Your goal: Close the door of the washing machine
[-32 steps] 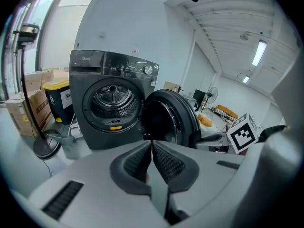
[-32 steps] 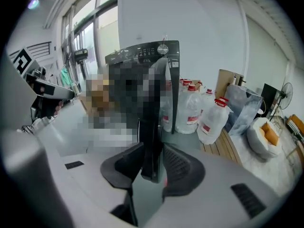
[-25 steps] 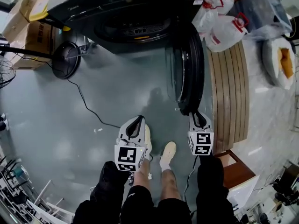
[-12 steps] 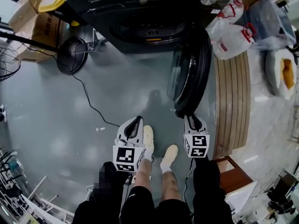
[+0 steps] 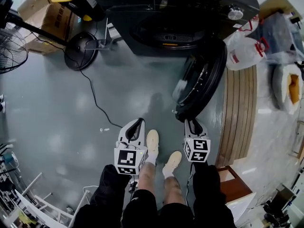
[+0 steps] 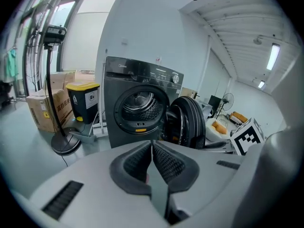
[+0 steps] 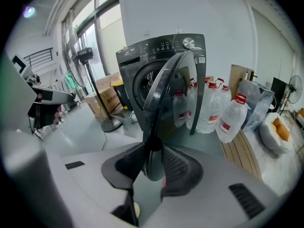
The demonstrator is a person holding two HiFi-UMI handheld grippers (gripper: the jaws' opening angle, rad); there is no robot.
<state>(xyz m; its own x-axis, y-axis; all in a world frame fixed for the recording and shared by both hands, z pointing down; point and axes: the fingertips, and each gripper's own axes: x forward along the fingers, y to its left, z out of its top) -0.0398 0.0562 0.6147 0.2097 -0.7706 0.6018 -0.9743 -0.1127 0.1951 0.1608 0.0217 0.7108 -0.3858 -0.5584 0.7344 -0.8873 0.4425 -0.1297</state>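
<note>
The dark washing machine stands at the top of the head view, its drum open. Its round door hangs part open on the right and swings out toward me. My right gripper is at the door's free edge. In the right gripper view the door's rim runs between the fingers of my right gripper; its jaws have just been opening and stand loosely around the rim. My left gripper hovers over the floor, shut and empty. The left gripper faces the machine and door.
A fan's round base and its cable lie on the floor at the left. Large water bottles and a slatted wooden platform flank the door's right side. Cardboard boxes sit at the far left. My feet are between the grippers.
The door has swung leftward, closer to the machine's front, with the right gripper following its edge. The whole view has shifted toward the machine.
</note>
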